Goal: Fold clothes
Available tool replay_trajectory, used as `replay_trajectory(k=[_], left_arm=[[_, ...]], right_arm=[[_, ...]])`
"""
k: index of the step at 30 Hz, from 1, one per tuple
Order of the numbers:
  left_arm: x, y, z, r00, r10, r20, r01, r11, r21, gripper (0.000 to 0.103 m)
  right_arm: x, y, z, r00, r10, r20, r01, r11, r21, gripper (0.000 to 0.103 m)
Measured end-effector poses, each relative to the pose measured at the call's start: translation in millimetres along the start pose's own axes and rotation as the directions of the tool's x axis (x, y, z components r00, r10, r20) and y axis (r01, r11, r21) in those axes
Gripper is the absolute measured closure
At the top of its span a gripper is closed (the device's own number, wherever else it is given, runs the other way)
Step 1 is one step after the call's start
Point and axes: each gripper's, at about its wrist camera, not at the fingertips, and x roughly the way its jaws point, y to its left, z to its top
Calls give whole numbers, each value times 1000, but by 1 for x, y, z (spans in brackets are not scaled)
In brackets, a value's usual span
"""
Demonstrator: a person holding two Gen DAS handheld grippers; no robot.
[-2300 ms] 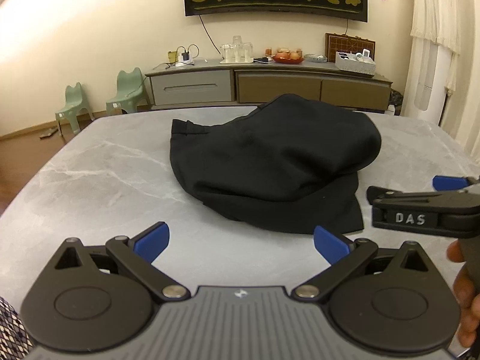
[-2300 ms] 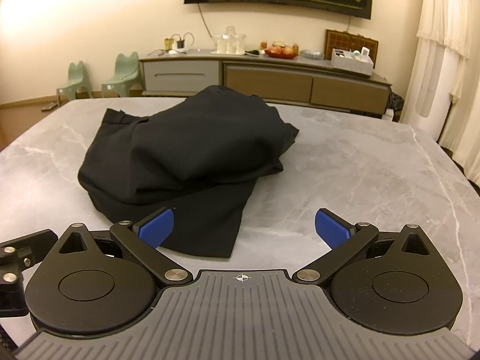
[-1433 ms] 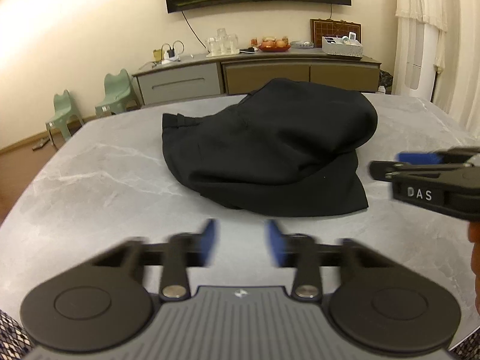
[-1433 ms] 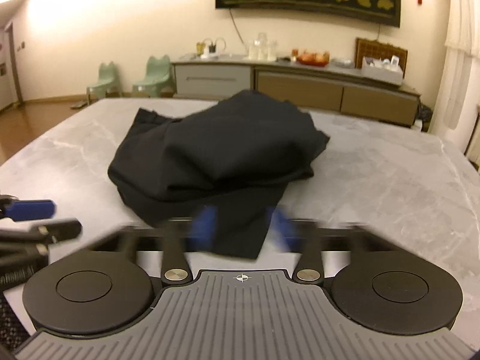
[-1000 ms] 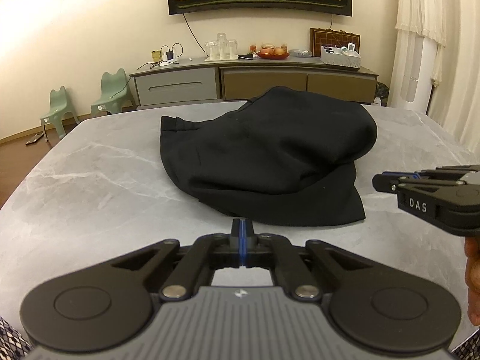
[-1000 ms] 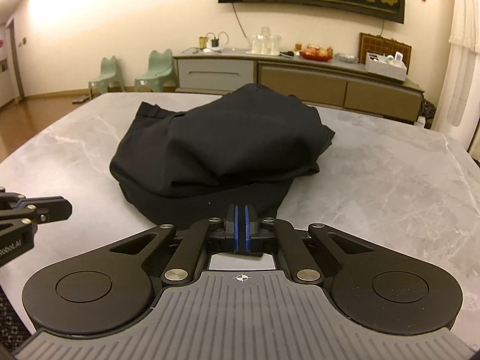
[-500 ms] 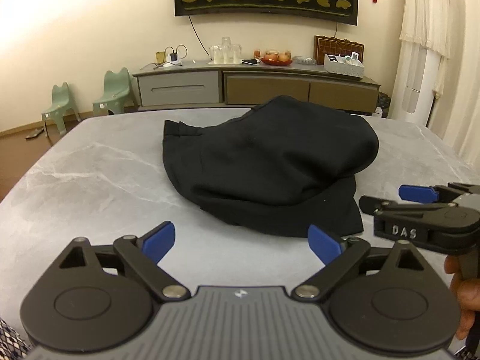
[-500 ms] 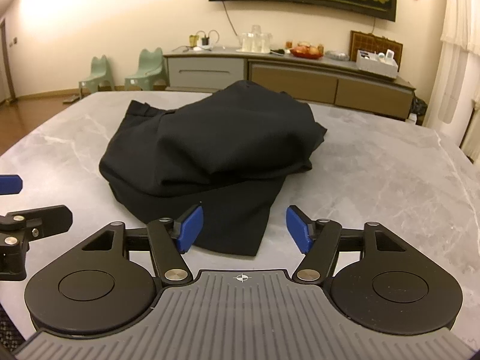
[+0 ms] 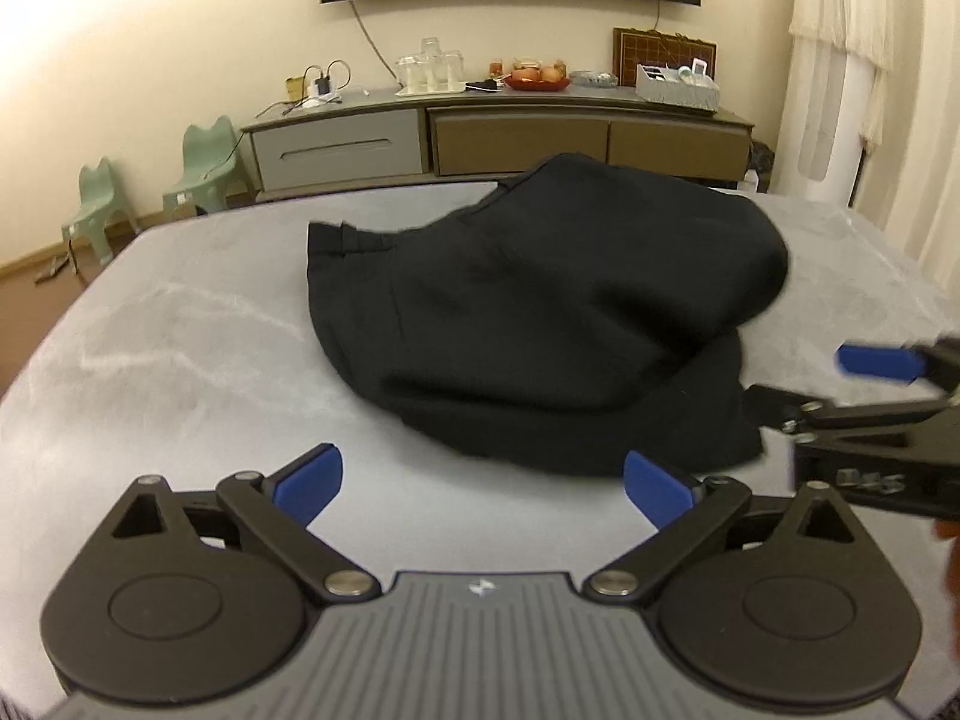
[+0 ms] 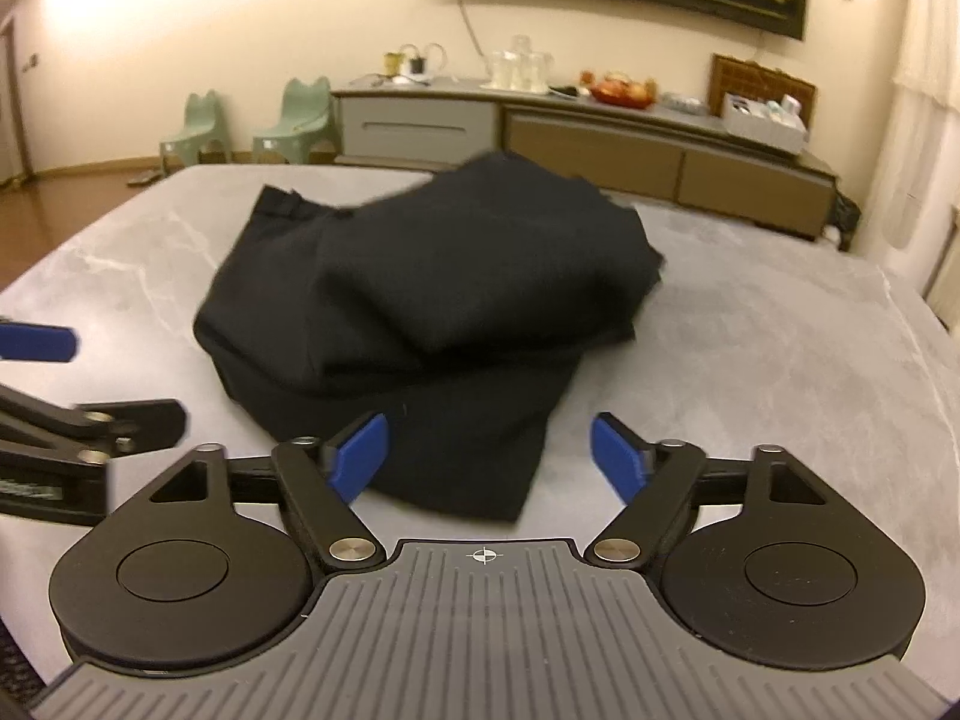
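Jaws spread wide on both tools, nothing between them. Left gripper [image 9: 480, 483] held low over the near edge of the worktop [image 9: 180, 348], short of the cloth. Right gripper [image 10: 489, 450] likewise low and empty, its left blue pad level with the near hem, not pinching it.

Black garment [image 9: 540, 312] lying near the middle of the worktop, in a rough, rounded bundle. Upper layers doubled over a lower flap that juts out toward the grippers. Waistband-like edge with a loop visible at the far left corner; probably trousers, though blur prevents certainty. Edges unaligned, top surface domed, not flat.

Progress, as a judgement only:
- Some doubling-over present, so layering exists.
- No neat rectangle, no squared edges, no flat stack.
- Consistent with a loose heap awaiting proper folds, and equally with a partly folded piece awaiting tidying.

Remaining, on either reading: flattened layers, matched edges, protruding lower flap brought in line with the rest.

Background sideboard [image 9: 498, 132] and two small green chairs [image 9: 204, 162] well apart from the worktop, of no bearing on the task.
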Motion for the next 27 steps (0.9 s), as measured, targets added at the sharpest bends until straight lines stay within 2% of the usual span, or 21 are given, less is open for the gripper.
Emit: replay_trajectory(k=[1,3,6,7,9,11,12,13,14,15,17,18,20,21,23,24,25,27], left_arm=[[9,2,4,1000,-5,-2,5,1000,12,0],[27,6,13,1000,-14,-7,14,999,36,0],[55,12,25,1000,-28,-15,29,997,73,0],[64,14,29,999,-32,-17,34,996,85,0],[78,23,34,996,-81,-44,83,996,41,3],[85,31,39,988,-138,-67,139,990,9,3],[85,34,42,986,-151,-70,153,988,30,3],[83,37,47,986,-156,-54,159,986,51,3],[82,42,52,988,-151,-27,152,987,56,3],[80,46,58,990,-142,1,142,988,54,3],[82,56,67,993,-114,11,114,993,-7,3],[83,62,69,993,-115,0,115,991,-64,3],[84,71,66,992,-129,-9,125,975,-183,3],[84,72,61,990,-136,-25,126,965,-231,3],[88,72,51,985,-160,-72,129,940,-317,4],[87,69,48,980,-172,-99,130,933,-334,4],[87,64,47,975,-184,-126,132,931,-339,5],[81,55,45,964,-208,-164,140,926,-351,5]], right_arm=[[6,-3,9,1000,-4,16,4,1000,-10,10],[26,-13,23,1000,-6,24,7,1000,-29,7],[76,-30,33,998,-29,-48,28,999,-26,6],[92,-35,34,998,-16,-69,16,1000,-5,6],[119,-44,33,994,54,-95,-48,997,69,15],[121,-54,39,989,136,-56,-129,985,117,55],[117,-60,43,984,177,-23,-173,976,135,65],[114,-65,47,976,218,10,-217,964,151,90],[110,-70,52,965,258,43,-261,951,165,96],[107,-75,56,952,296,78,-305,935,178,97],[84,-92,67,921,338,195,-374,906,198,101],[68,-103,73,895,357,267,-413,889,196,102],[34,-124,80,824,407,394,-498,852,161,102],[21,-134,79,798,426,427,-527,837,149,102],[5,-154,70,777,453,436,-559,816,148,102],[2,-164,64,788,459,410,-555,817,153,102],[6,-170,58,828,447,339,-520,838,167,102],[15,-174,47,932,320,171,-355,902,246,98]])
